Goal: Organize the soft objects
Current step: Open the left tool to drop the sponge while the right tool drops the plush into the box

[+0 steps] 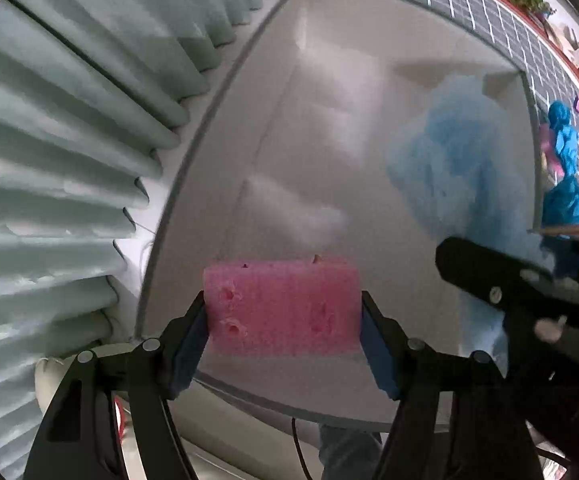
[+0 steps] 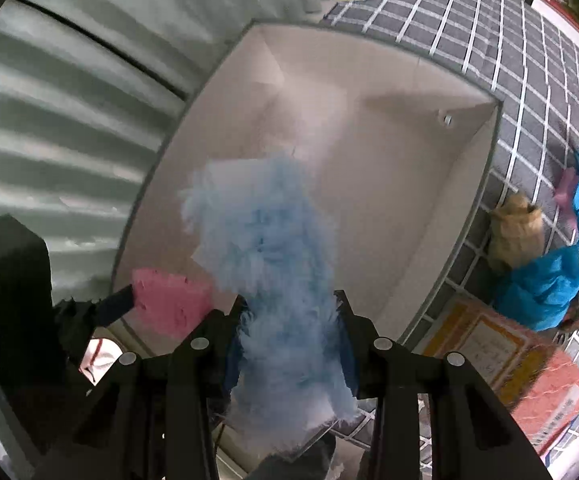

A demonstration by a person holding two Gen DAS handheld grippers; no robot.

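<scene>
A pink sponge block (image 1: 281, 306) sits pinched between the blue pads of my left gripper (image 1: 283, 316), held over the open white box (image 1: 217, 128). The same sponge (image 2: 171, 304) shows at the lower left of the right wrist view, next to the left gripper's finger (image 2: 113, 308). My right gripper (image 2: 291, 320) is shut on a fluffy light-blue cloth (image 2: 265, 240) that hangs down into the box (image 2: 441, 208). In the left wrist view that cloth (image 1: 449, 164) appears blurred at the right, below the right gripper's black body (image 1: 501, 280).
Pale pleated curtains (image 1: 57, 128) hang along the box's left side. A grey tiled mat (image 2: 521, 80) lies to the right, with bright blue fabric (image 2: 541, 288), a tan bag (image 2: 515, 228), a pink item (image 2: 565, 192) and a red-and-yellow box (image 2: 509, 356) on it.
</scene>
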